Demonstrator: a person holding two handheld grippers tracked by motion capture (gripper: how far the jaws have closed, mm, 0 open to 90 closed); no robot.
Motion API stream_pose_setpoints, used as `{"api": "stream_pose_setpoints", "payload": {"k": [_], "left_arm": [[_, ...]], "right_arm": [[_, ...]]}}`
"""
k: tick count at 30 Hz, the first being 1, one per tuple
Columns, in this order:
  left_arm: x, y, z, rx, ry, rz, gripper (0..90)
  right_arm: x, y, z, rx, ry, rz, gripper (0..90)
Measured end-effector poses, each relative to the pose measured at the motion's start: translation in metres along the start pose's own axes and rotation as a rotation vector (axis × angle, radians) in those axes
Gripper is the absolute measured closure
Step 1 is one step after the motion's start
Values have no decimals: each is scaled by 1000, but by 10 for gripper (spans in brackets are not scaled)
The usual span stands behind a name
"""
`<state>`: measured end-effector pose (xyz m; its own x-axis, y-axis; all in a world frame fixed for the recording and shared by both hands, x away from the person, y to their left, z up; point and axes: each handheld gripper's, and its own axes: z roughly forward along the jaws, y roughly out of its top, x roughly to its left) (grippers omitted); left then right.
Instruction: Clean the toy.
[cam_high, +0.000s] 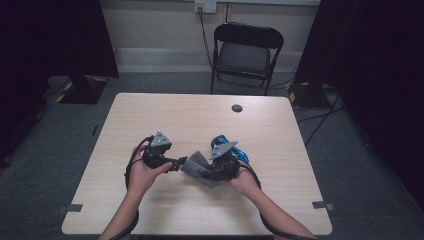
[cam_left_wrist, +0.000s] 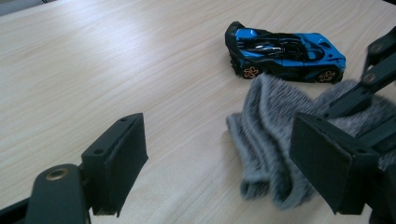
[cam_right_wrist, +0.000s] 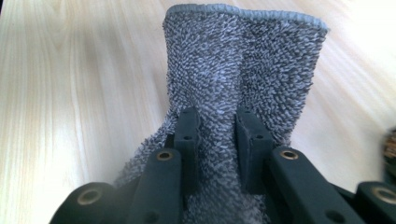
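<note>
Grey terry cloth (cam_right_wrist: 243, 70) pinched in right tool (cam_right_wrist: 217, 135), long axis pointing away from it; left tool (cam_left_wrist: 224, 163) agape.

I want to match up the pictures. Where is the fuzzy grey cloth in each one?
High view: the grey cloth lies low in the middle, between the two grippers.
Left gripper view: it is at the lower right, bunched up just below the blue toy car.
Right gripper view: it stands up the middle, pinched by the right gripper.
Shared landmark: the pale wooden table.
</note>
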<state>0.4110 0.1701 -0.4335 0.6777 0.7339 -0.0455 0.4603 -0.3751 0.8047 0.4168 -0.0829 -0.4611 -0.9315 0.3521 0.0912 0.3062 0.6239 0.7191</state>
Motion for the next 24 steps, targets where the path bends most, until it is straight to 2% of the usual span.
{"api": "stream_pose_setpoints", "payload": {"k": [7, 9, 14, 16, 19, 22, 24], "left_arm": [[2, -6, -3, -5, -2, -3, 197], [4, -7, -4, -10, -1, -10, 198], [7, -11, -5, -6, 6, -23, 209], [8, -13, -3, 5, 0, -16, 229], [9, -17, 0, 17, -6, -28, 267], [11, -21, 3, 38, -13, -22, 299], [11, -22, 5, 34, -23, -24, 326]], "right_arm": [[8, 11, 21, 6, 18, -18, 727], [10, 15, 27, 17, 6, -33, 727], [10, 24, 37, 3, 8, -32, 714], [10, 25, 41, -1, 4, -29, 660], [10, 23, 41, 0, -1, -26, 621], [10, 19, 36, -17, -15, -12, 479], [10, 16, 29, -30, -24, 0, 443]]}}
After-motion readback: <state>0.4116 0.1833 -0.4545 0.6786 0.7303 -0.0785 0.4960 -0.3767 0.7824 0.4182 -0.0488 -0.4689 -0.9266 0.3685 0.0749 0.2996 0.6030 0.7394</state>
